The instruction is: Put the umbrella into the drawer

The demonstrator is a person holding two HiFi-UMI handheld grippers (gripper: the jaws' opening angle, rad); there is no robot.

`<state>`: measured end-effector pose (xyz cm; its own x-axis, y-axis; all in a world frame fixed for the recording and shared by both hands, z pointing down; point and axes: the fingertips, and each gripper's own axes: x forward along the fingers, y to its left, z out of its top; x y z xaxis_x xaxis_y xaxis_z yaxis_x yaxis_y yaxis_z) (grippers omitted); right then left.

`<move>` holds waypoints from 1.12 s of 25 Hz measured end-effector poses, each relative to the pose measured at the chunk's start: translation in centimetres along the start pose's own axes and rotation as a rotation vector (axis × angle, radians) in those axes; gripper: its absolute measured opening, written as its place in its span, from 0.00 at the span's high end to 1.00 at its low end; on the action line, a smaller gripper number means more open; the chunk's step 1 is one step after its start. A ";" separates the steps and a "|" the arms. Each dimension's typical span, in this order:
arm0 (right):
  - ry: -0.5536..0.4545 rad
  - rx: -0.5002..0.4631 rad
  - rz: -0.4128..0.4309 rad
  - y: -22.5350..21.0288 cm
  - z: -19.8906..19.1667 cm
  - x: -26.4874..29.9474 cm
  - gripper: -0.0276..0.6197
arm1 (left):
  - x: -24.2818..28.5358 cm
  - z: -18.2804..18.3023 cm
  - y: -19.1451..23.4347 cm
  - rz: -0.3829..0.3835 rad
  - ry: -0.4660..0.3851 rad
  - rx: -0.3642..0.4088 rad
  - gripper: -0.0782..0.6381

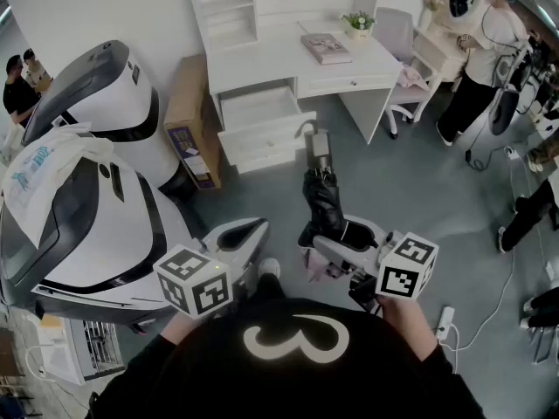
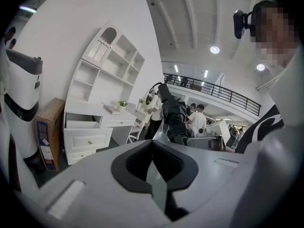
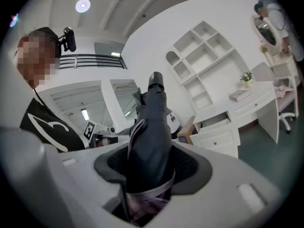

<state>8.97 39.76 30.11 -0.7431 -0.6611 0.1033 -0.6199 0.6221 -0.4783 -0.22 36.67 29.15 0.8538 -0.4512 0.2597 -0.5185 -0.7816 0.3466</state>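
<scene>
Two tools sit low in the head view. The right hand-held gripper (image 1: 342,236) is clamped on the folded dark umbrella (image 1: 320,195), whose far end points toward the open drawer (image 1: 262,110) of the white surface (image 1: 279,59) at upper centre, well apart from it. The left hand-held gripper (image 1: 243,234) has its jaws together, holding nothing.

We see a bright, evenly lit room. Round ceiling lamps (image 2: 214,49) glare white in both gripper views, which bend strongly and fade to black at the corners. The closest surfaces blur; shadows on the floor (image 1: 454,199) stay faint.
</scene>
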 end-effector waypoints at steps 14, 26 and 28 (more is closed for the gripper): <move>0.006 -0.012 -0.011 -1.0 0.3 0.4 0.60 | 0.9 0.4 0.9 0.004 0.001 0.003 0.88; 0.074 0.020 -0.036 -7.3 1.8 7.6 0.60 | 4.4 2.5 9.5 0.014 0.010 -0.054 0.88; 0.083 0.029 -0.041 -8.7 2.1 9.5 0.60 | 5.4 3.1 11.8 0.009 0.020 -0.061 0.88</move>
<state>7.84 27.16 33.42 -0.7361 -0.6482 0.1949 -0.6439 0.5819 -0.4967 -1.59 23.74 31.86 0.8482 -0.4492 0.2807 -0.5288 -0.7494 0.3985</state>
